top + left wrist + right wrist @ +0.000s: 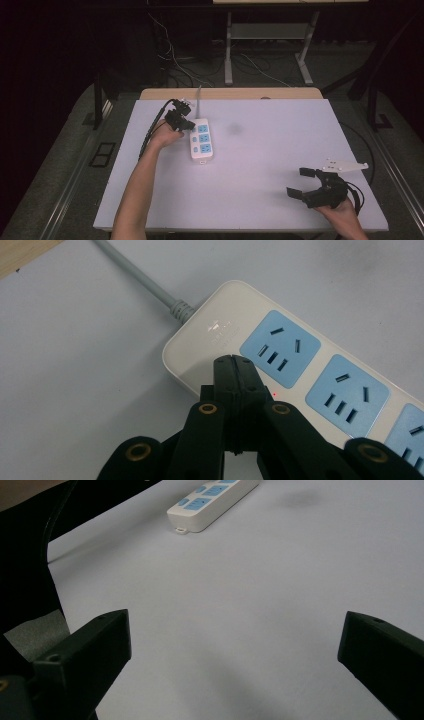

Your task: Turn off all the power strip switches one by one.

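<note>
Plainly, worktop: a white worktop (260,170) spans the middle of the high view, with a strip of bare wood along its far edge and dark floor around it.
Power strip: a white power strip (201,140) with blue socket faces lies left of centre in the high view, its long axis running up and down the frame; it shows again at the top of the right gripper view (212,502).
Cord: a grey cord (140,282) leaves the strip's far end toward the upper left of the left gripper view.
Left gripper: the left gripper (186,123) sits at the strip's upper left corner in the high view, held by the person's left hand (165,136).
Left jaws: pressed together, their joined tips over the strip's white casing just beside the first blue socket (280,347) in the left gripper view; whether they touch the casing cannot be told.
Indicator: a small red dot (274,394) shows on the casing beside the jaws.
Right gripper: the right gripper (299,182) is at the lower right of the high view, well apart from the strip, held by the right hand (345,212).
Right jaws: spread wide over bare worktop, nothing between them.
</note>
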Action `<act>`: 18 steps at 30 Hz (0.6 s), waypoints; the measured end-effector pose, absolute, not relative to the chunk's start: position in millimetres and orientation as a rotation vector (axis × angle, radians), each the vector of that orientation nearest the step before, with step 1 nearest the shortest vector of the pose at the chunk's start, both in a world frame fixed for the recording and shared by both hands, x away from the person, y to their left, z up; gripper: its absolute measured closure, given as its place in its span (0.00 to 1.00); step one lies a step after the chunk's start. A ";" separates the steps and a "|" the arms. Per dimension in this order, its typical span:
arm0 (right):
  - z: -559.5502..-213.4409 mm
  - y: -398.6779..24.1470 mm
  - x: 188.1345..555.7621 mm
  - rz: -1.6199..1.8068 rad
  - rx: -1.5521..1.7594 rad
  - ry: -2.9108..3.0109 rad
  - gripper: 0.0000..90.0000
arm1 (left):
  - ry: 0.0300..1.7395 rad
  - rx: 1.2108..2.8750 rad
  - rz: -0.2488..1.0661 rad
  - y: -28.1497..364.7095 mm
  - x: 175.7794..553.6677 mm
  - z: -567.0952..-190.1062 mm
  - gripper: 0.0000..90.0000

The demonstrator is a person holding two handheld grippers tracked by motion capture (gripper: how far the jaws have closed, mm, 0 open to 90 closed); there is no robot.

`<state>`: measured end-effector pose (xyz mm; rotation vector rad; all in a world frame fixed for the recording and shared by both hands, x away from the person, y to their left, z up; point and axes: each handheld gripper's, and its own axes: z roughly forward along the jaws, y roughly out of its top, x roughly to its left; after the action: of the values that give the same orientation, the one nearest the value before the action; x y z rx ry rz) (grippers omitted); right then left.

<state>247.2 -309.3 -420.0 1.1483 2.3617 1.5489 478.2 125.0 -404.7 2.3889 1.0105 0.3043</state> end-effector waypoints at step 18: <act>-420.9 -309.6 249.8 1.543 1.150 2.372 0.00 | 0.999 2.417 0.367 107.2 466.5 -404.7 1.00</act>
<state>249.8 -309.6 -420.9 1.1497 2.3715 1.5426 466.5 107.2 -404.7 2.4166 0.9991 0.3672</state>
